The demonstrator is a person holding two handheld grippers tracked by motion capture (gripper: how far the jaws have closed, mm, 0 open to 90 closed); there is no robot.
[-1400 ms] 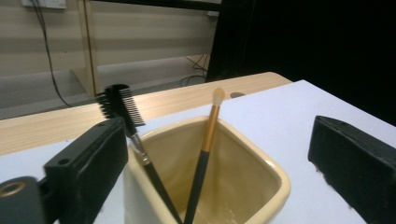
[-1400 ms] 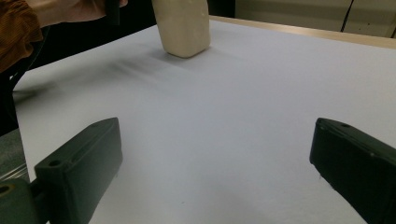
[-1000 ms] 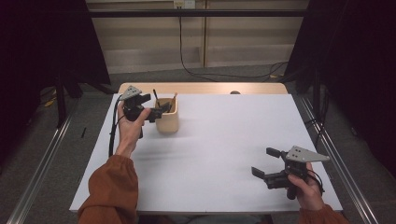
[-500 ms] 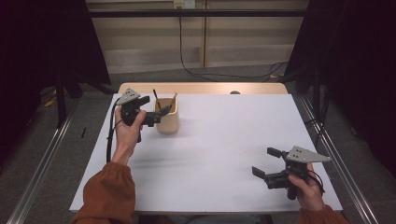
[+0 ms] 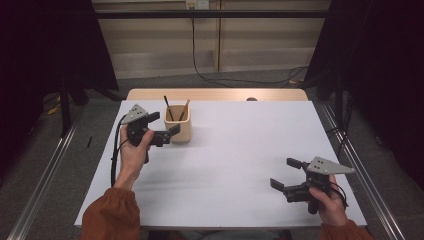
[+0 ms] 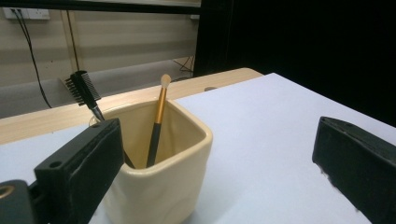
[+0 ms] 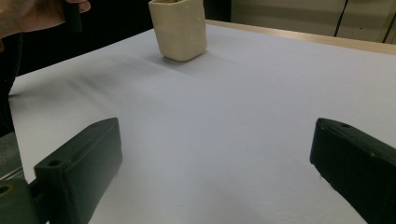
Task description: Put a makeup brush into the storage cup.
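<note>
Upper left of the frame, left hand-held gripper (image 5: pixel 166 125) hangs wide open and empty just beside the cream square ceramic cup (image 5: pixel 178 124) on the white worktop (image 5: pixel 240 150), brushes upright inside, right hand-held gripper (image 5: pixel 284 173) open, well apart.

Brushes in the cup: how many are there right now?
2. Both stand in the cream cup: a black comb-headed brush leaning left, a gold-handled brush near the middle. Shorter ones could be hidden inside.

Cream-yellow cup (image 5: pixel 177 124) holding a gold-handled brush (image 6: pixel 158 122) with pale tip and a black comb-headed brush (image 6: pixel 85 92), on a white table cover (image 5: pixel 240 150) over light wood; black grippers with grey plates; rust-orange sleeves (image 5: pixel 110 217).
</note>
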